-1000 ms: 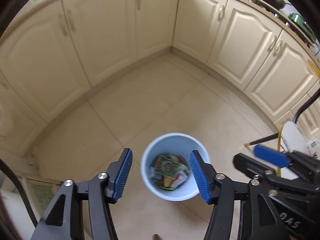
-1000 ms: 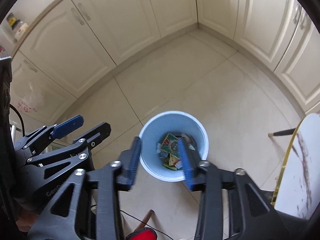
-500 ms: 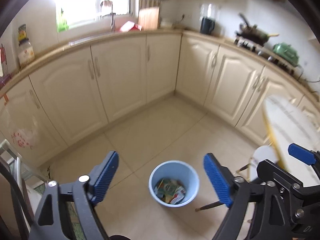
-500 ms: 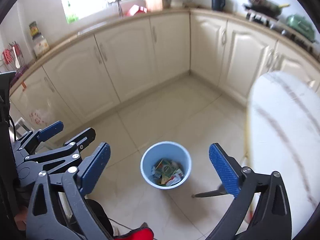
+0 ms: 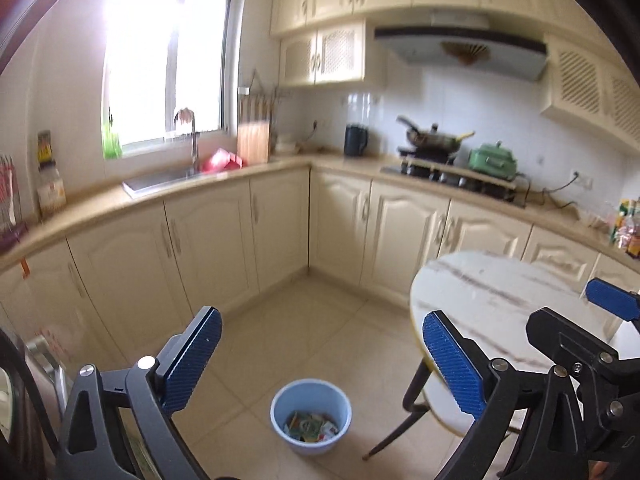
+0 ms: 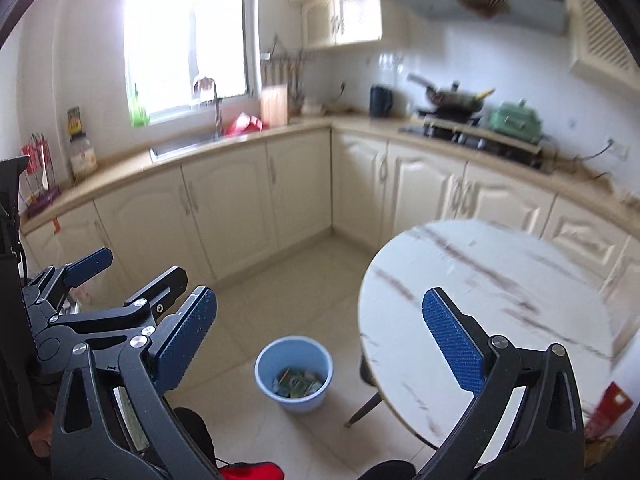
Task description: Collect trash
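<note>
A light blue bin [image 5: 312, 446] stands on the tiled floor, holding several crumpled wrappers [image 5: 310, 430]. My left gripper [image 5: 320, 316] hangs high above and behind the bin, its jaws opening wide with nothing between them. My right gripper [image 6: 319, 294] is open and just as empty, with the bin [image 6: 296, 402] far below and the wrappers [image 6: 296, 384] inside it. The left gripper's fingers [image 6: 88, 264] show at the left of the right wrist view. A red packet [image 6: 612, 402] shows at the near right edge of the round table.
A round white marble table [image 6: 500, 280] on dark legs [image 5: 412, 392] stands right of the bin. Cream cabinets [image 5: 208, 248] line the back and right walls, with a sink [image 5: 160, 182] and a stove with a wok [image 5: 432, 144] on the counter.
Both grippers rose away from the bin and tilted up, so the counters and the round table came into view. Both pairs of jaws widened. The bin looks smaller and lower.
</note>
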A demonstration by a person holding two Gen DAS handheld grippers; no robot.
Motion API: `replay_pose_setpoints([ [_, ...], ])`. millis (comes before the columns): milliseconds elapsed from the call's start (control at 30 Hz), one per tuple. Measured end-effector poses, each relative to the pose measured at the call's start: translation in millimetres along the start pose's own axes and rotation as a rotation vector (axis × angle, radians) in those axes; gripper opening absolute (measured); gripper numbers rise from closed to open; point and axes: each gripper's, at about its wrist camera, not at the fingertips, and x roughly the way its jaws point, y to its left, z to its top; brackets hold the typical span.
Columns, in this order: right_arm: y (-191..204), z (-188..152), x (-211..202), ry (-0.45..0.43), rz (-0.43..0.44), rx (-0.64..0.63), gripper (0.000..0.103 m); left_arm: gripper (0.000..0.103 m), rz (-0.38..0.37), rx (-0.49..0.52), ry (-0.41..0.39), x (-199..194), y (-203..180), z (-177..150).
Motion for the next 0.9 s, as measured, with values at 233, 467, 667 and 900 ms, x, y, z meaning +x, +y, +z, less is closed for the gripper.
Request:
replay_pose_setpoints([
  [233,-2.4,19.9,-92.0,-0.161,-0.075,-0.026,0.103,0.102,-0.011,0.024,-0.184,-105.8,-30.5,-27.6],
  [467,2.6,25.6,-160.1,-0.298,-0.122,-0.034,0.103,0.102,-0.083,0.055,-0.288,-167.1,-33.1,-64.8],
  [667,8.4,25.4,-194.4,-0.379,-0.151,-0.04,0.103,0.102,-0.066,0.046,-0.352,-198.3,2.2,-90.9],
  [900,18.3,19.8,-221.0,-0.434,-0.194,-0.052,0.103,0.102,-0.075,-0.039,-0.374,-206.1,27.4,-110.6],
])
